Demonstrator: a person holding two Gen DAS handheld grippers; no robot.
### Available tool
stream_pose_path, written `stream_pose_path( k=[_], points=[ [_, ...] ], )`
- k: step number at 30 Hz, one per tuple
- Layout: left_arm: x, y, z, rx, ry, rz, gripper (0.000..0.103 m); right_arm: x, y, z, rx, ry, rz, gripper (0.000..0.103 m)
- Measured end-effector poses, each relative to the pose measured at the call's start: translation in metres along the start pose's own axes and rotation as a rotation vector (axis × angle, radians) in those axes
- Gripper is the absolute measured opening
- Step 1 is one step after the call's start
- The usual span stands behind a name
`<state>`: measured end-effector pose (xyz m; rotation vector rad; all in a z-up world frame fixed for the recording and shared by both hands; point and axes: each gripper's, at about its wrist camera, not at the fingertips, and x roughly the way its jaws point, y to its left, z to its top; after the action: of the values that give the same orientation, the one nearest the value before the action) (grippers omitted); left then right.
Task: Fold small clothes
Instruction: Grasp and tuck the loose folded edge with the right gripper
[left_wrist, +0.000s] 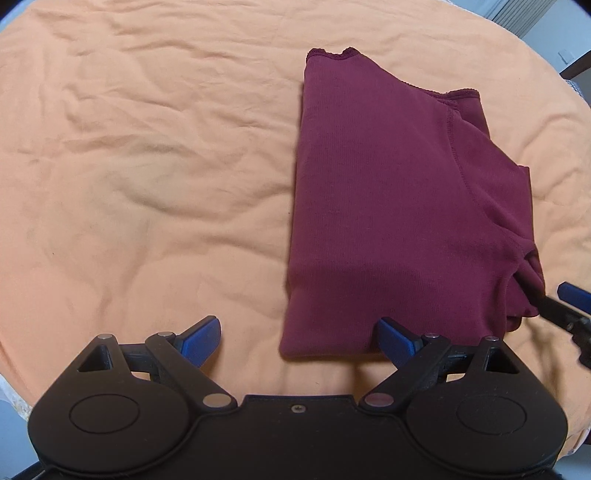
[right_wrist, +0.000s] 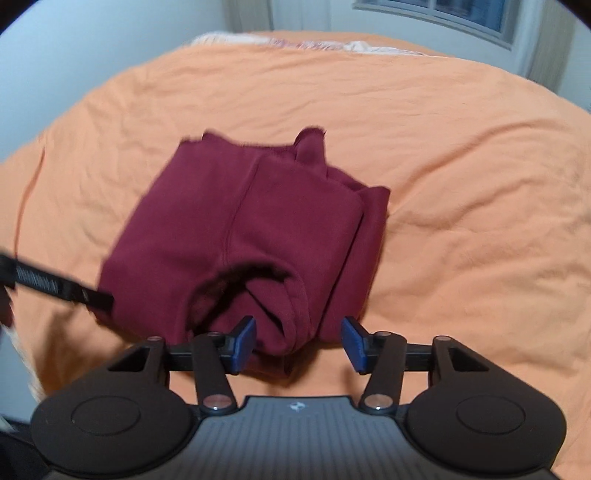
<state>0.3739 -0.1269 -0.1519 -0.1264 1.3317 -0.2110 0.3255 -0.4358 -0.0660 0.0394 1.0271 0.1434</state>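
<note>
We had the maroon garment (left_wrist: 388, 206) lying on the bed (left_wrist: 147, 147), on the orange sheet, already folded into a compact, roughly rectangular stack, several layers deep, the scalloped hem at its far edge. In the left wrist view the left gripper (left_wrist: 299, 338) sat at the stack's near edge with its fingers spread wide and holding nothing; the right-hand pad was just touching or just beside the near corner, and we couldn't tell which. In the right wrist view the right gripper (right_wrist: 299, 343) was also released, its fingers apart on either side of the bunched sleeve end (right_wrist: 280, 314) at the near corner, not pinching it. That view was blurred. Our read: the main folds were done. What was left, if anything, was tidying the loose sleeve roll on the right side, which bulged out of the stack, or one last halving fold. We saw no other clothes in either view.
</note>
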Motion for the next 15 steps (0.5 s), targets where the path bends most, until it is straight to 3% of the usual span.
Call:
stream_pose_path(
  k=[3, 7, 10, 13, 15],
  points=[
    [-0.004, 0.0, 0.002, -0.003, -0.012, -0.01, 0.093, 0.003, -0.014, 0.012, 0.104, -0.027, 0.023, 0.07],
    [-0.011, 0.0, 0.007, -0.008, -0.043, -0.005, 0.094, 0.027, -0.03, 0.032, 0.231, -0.015, 0.033, 0.063],
    [-0.014, 0.003, 0.014, -0.024, -0.065, 0.003, 0.095, 0.052, -0.038, 0.042, 0.311, 0.023, 0.018, 0.05],
    [-0.012, 0.006, 0.021, -0.031, -0.077, 0.01, 0.095, 0.072, -0.044, 0.046, 0.374, 0.064, 0.014, 0.023],
    [-0.012, 0.006, 0.025, -0.032, -0.082, 0.013, 0.095, 0.073, -0.039, 0.049, 0.329, 0.067, -0.004, 0.008]
  ],
)
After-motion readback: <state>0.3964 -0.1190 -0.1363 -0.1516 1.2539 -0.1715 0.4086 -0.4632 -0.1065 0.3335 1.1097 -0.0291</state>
